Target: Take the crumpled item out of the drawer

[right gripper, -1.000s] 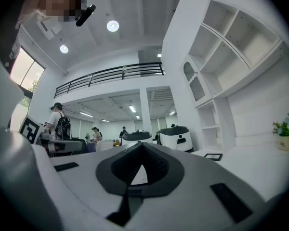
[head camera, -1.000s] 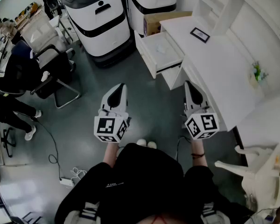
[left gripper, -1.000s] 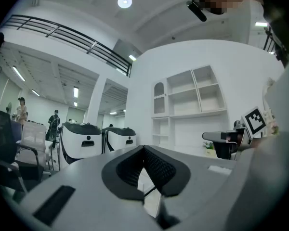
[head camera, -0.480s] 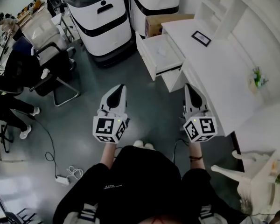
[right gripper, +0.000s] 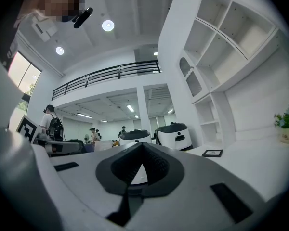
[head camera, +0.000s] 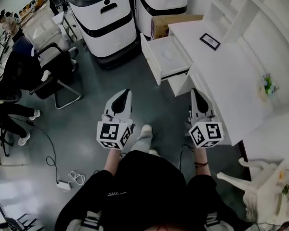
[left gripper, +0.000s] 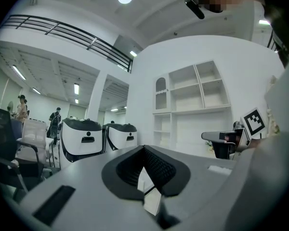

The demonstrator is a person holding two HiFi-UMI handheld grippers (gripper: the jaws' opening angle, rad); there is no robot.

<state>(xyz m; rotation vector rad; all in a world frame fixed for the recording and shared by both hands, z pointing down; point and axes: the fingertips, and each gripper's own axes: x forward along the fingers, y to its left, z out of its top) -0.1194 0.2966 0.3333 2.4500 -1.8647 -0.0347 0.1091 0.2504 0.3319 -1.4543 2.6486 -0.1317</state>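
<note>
The white drawer (head camera: 153, 64) stands pulled out from the white desk (head camera: 221, 76), up the head view and right of centre. Inside it lies a small pale crumpled item (head camera: 169, 55), faint against the drawer's floor. My left gripper (head camera: 126, 92) is held level over the grey floor, well short of the drawer, jaws shut and empty. My right gripper (head camera: 195, 91) hangs beside the desk's near edge, also shut with nothing in it. In the left gripper view the left gripper (left gripper: 144, 148) shows its jaws meeting at a point; the right gripper (right gripper: 142, 145) looks the same in its own view.
Two white machines (head camera: 103, 16) stand beyond the drawer, with a cardboard box (head camera: 176, 22) by the desk. A picture frame (head camera: 210, 41) and a small plant (head camera: 267, 84) sit on the desk. A chair (head camera: 58, 73) and seated people are at left. My pale shoe (head camera: 145, 131) is between the grippers.
A pale shoe has stepped forward between the two grippers. The right gripper has shifted slightly down the picture. Both stay shut and empty.
</note>
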